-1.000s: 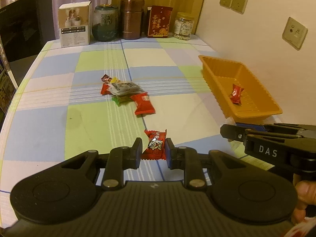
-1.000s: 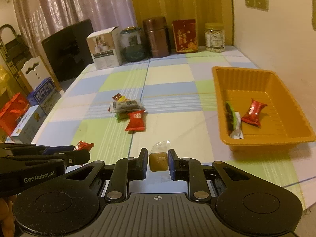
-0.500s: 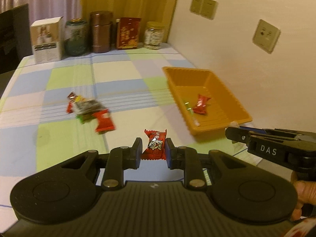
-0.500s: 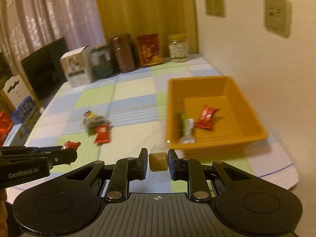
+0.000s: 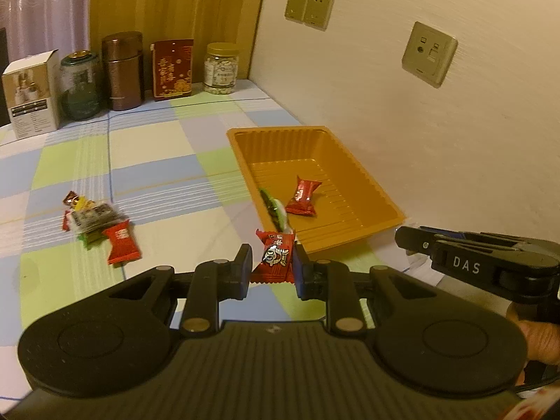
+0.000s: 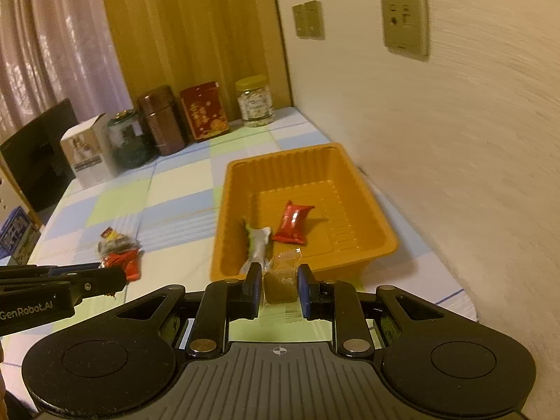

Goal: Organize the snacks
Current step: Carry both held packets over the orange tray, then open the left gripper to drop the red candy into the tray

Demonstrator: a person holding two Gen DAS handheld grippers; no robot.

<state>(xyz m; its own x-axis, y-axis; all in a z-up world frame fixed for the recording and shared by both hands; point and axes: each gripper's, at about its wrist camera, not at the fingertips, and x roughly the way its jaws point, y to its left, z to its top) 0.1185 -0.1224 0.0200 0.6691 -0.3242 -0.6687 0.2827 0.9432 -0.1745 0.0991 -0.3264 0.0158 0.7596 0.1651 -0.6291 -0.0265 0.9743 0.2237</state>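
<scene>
My left gripper (image 5: 271, 262) is shut on a red wrapped candy (image 5: 274, 257), held above the table just short of the orange tray's (image 5: 350, 234) near left corner. My right gripper (image 6: 280, 281) is shut on a brown candy in clear wrap (image 6: 280, 278), held just before the tray's (image 6: 381, 220) near rim. The tray holds a red candy (image 6: 293, 222) and a green-and-white packet (image 6: 257, 241). A small pile of snacks (image 5: 96, 222) lies on the checked tablecloth to the left; it also shows in the right wrist view (image 6: 119, 253).
A white box (image 5: 29, 94), a glass jar (image 5: 80, 85), a brown canister (image 5: 122, 70), a red box (image 5: 172, 68) and a clear snack jar (image 5: 221, 68) line the back edge. The wall (image 5: 437, 140) runs close along the tray's right side.
Both grippers have swung right and moved toward the orange tray, each still holding its candy. The tray now sits closer and more central in both views.
</scene>
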